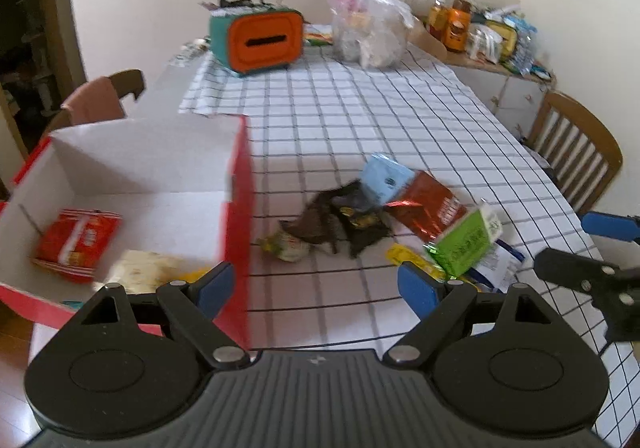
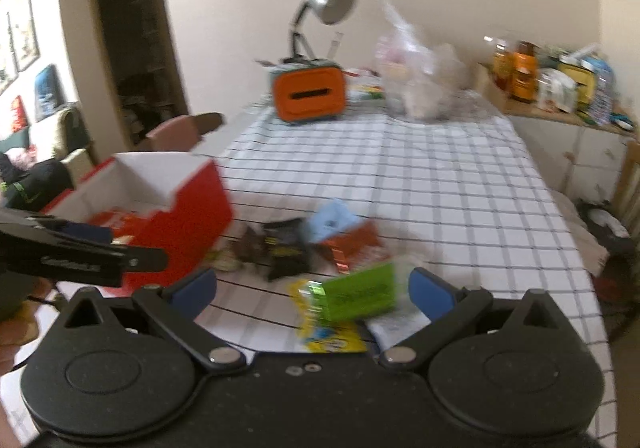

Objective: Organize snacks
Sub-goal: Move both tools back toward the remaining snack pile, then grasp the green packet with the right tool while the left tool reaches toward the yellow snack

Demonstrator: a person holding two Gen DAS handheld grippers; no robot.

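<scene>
Left wrist view: my left gripper [image 1: 316,284] stands with its blue pads wide apart and nothing between them, above the checked tablecloth [image 1: 360,119] beside the red box [image 1: 240,199]. The box holds a red striped packet [image 1: 76,240] and a pale packet [image 1: 148,268]. The loose snacks lie in a cluster right of the box: a light blue packet [image 1: 386,177], black packets [image 1: 356,219], a brown-red packet [image 1: 432,207], a green carton [image 1: 468,244].

Right wrist view: my right gripper [image 2: 312,294] is likewise spread wide and empty, with the green carton [image 2: 360,292] and a yellow packet [image 2: 332,340] just ahead between its fingers, untouched.
</scene>
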